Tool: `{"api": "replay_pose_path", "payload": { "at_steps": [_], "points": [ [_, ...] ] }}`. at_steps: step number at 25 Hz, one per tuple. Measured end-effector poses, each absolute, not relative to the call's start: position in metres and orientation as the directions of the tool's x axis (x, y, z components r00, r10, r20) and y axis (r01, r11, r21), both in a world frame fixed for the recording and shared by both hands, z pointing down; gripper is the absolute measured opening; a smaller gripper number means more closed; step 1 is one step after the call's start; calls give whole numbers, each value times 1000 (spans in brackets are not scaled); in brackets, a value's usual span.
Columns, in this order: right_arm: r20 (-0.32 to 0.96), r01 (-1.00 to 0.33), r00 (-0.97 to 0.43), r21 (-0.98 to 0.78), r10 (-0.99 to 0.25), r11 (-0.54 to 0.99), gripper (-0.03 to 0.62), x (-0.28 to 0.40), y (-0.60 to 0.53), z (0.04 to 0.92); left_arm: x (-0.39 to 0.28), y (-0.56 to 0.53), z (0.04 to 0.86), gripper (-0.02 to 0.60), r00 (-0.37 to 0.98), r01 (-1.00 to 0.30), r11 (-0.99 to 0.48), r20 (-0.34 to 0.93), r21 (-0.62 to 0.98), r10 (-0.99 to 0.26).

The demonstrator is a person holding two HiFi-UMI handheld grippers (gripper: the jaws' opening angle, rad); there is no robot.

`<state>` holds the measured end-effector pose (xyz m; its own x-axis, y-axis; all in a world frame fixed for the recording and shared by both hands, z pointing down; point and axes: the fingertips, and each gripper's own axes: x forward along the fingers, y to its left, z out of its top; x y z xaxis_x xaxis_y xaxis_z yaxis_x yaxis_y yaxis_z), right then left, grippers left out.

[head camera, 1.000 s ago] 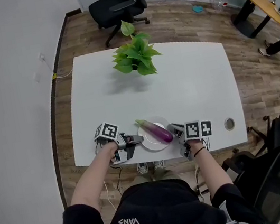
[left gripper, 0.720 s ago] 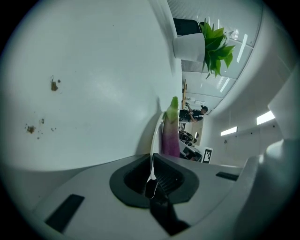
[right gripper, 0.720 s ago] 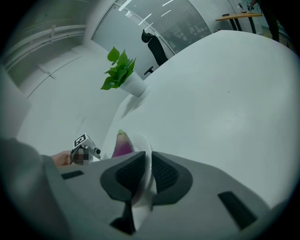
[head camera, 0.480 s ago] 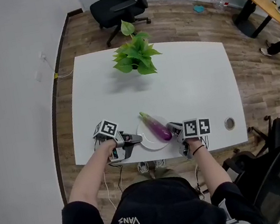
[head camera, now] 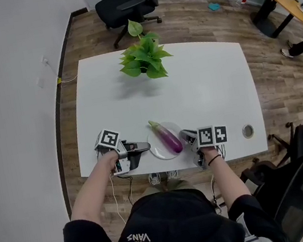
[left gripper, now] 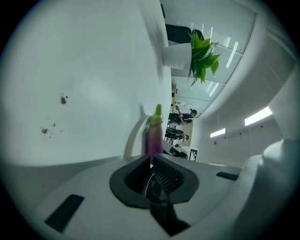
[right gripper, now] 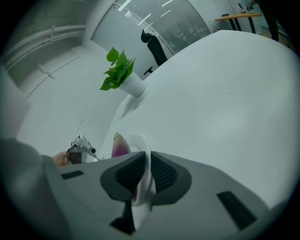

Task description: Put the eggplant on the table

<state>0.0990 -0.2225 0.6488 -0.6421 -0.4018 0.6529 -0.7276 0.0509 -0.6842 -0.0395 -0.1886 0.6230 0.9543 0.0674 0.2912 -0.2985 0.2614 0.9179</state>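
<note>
On the white worktop (head camera: 204,91) stood a plate (head camera: 159,148) carrying the purple eggplant (head camera: 169,139) between both grippers, the right gripper (head camera: 185,136) with fingers pinching the rim, the left gripper (head camera: 144,145) with fingers pressed together just before the opposite rim.

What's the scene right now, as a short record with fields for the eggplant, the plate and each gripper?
eggplant: lying on the plate, not yet on the bare table
plate: at the table's near edge
right gripper: shut on the plate's rim
left gripper: jaws together, empty, beside the plate
potted plant: far side of the table
</note>
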Motion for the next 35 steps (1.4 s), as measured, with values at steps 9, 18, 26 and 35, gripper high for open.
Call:
{"api": "replay_pose_path", "payload": {
  "at_steps": [9,18,26,35],
  "points": [
    [653,-727,-650,-684,-388,67,46,97,-220,647,-26,-187,638,23,938,-346,214,341,914,61],
    [639,-729,-644,-680,-420,82,66,108,-223,640,-26,-188,639,21,937,-348,215,345,913,52],
    [636,-745,-635,-655,-439,129,66,106,-224,633,-22,-187,638,21,943,-330,219,330,918,38],
    [618,-737,-641,-662,-455,139,66,103,-220,628,-22,-194,628,21,951,-299,186,309,936,-26]
  ]
}}
